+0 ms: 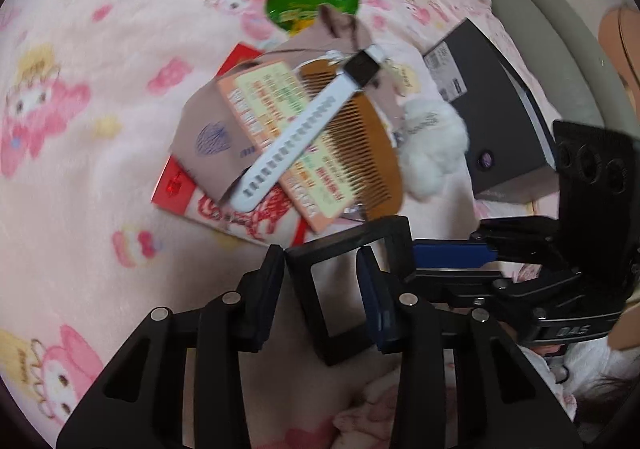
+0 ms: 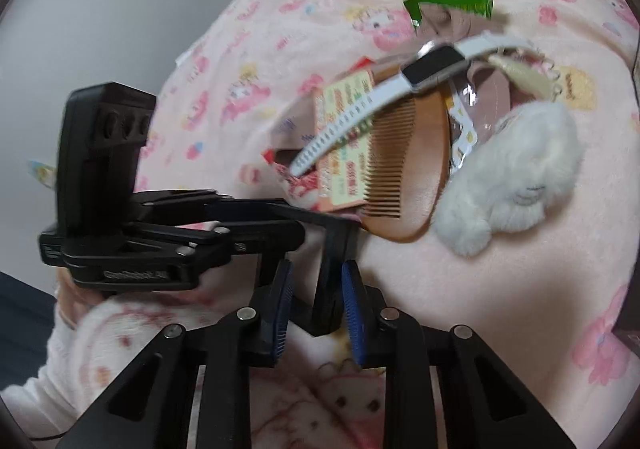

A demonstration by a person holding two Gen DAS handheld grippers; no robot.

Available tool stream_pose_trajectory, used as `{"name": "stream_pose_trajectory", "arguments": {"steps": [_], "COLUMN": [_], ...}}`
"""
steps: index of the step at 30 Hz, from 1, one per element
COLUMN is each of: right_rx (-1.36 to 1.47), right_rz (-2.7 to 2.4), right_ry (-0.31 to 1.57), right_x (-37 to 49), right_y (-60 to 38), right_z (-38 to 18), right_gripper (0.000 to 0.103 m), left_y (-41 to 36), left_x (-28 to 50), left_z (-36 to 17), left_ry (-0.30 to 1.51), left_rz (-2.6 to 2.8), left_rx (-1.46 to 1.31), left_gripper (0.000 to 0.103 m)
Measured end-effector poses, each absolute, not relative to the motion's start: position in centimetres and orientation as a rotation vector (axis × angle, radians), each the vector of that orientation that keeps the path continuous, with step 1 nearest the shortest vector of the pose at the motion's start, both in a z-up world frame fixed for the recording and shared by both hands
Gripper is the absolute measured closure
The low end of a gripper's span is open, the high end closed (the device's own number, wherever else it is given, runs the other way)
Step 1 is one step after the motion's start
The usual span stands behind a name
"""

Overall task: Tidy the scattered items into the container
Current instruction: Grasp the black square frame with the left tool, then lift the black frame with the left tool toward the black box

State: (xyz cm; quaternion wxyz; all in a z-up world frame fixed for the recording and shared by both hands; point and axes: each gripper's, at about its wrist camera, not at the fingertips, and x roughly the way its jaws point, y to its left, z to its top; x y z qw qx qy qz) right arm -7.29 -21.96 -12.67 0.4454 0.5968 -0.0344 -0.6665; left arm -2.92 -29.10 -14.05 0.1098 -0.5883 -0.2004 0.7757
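Observation:
A black square frame [image 1: 344, 281] is held between both grippers above a pink blanket. My left gripper [image 1: 320, 285] is shut on the frame's near side. My right gripper [image 2: 316, 301] is shut on the same frame [image 2: 332, 249] from the other side. Beyond them lies a pile: a white watch [image 1: 316, 117], a wooden comb [image 1: 360, 153], a pink card [image 1: 280, 129], a brown pouch [image 1: 212, 137], a red packet [image 1: 180, 189], a green packet [image 1: 308, 5] and a white plush [image 1: 432, 145]. The watch [image 2: 420, 77], comb [image 2: 404, 161] and plush [image 2: 520, 177] also show in the right wrist view.
A dark grey box [image 1: 496, 109] stands at the right of the pile, beside a grey cushioned edge [image 1: 560, 49]. The pink printed blanket [image 1: 100, 109] covers the whole surface. A grey wall [image 2: 100, 29] rises at the left in the right wrist view.

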Motion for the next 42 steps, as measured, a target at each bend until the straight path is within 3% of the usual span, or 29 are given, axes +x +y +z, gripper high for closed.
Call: {"name": "stream_pose_trajectory", "arguments": {"steps": [9,15,18,20,22,25,27,32,35,42], "right_rx": [1.381,1.460,1.500,1.523,1.554,1.561,1.563,1.453,1.403,1.398], "right_rz": [-1.850,-1.846,-1.792,-1.775,-1.743,-1.686,-1.713,-1.825,-1.904,-2.109], "right_ry": [-0.139,-0.188,-0.193,-0.181,-0.185,-0.143,-0.159,-0.228,-0.223,-0.284], "right_x": [-5.6,-6.1,-6.8,-7.2,-7.8,-8.1,-7.9,-6.6,-5.5,-1.9], "right_y": [-18.1,-15.7,-16.9,-17.7,-18.7,-20.6,-20.4,-16.3,-13.4,-3.9], "right_z": [-7.4,-9.1,-10.5,-11.3,-12.6,-14.6,-14.7,-10.9,-8.9,-7.4], "right_gripper": [0.083,0.083,0.082,0.082,0.082,0.086,0.087,0.088,0.088,0.088], "left_y": [-24.2,-25.6,-26.9,-27.5,-27.7,-27.5,-26.5,-23.2,-18.6,-7.3], "left_x": [-4.1,-5.2,-5.4,-5.6,-6.1,-6.3,-6.2,-5.6,-4.8,-3.6], "left_z": [-8.1,-9.8,-12.1,-13.4,-14.6,-15.9,-15.2,-9.6,-6.6,-6.4], "left_ry": [-0.391,-0.318,-0.390,-0.460,-0.439,-0.478,-0.380,-0.321,-0.168,-0.036], "left_rz": [2.277,2.315,2.241,2.165,2.113,2.043,2.069,2.109,2.149,2.012], "left_rx": [-1.691,-1.850,-1.902,-1.899,-1.892,-1.923,-1.917,-1.744,-1.662,-1.632], "left_gripper": [0.067,0.062,0.061,0.048,0.043,0.052,0.057,0.058,0.057,0.057]}}
